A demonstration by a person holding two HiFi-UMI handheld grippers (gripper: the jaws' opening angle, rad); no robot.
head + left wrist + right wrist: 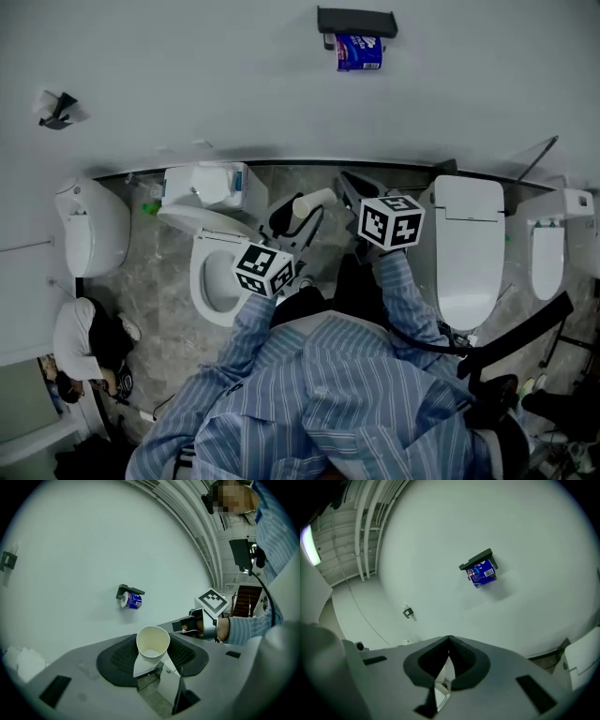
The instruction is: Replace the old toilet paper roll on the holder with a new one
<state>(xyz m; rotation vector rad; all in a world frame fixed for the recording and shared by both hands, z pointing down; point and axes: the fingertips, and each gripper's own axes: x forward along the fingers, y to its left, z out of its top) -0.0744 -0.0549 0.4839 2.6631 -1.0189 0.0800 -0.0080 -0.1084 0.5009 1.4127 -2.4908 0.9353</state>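
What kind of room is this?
Probably a toilet room, perhaps a display or test space: an open toilet and a closed toilet stand along one wall, below a paper holder with a blue roll.

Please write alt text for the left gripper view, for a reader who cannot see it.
The left gripper grips an empty cardboard tube, its open end toward the camera. Behind, on the pale wall, a dark holder carries a blue-wrapped toilet paper roll; the right gripper shows at right.
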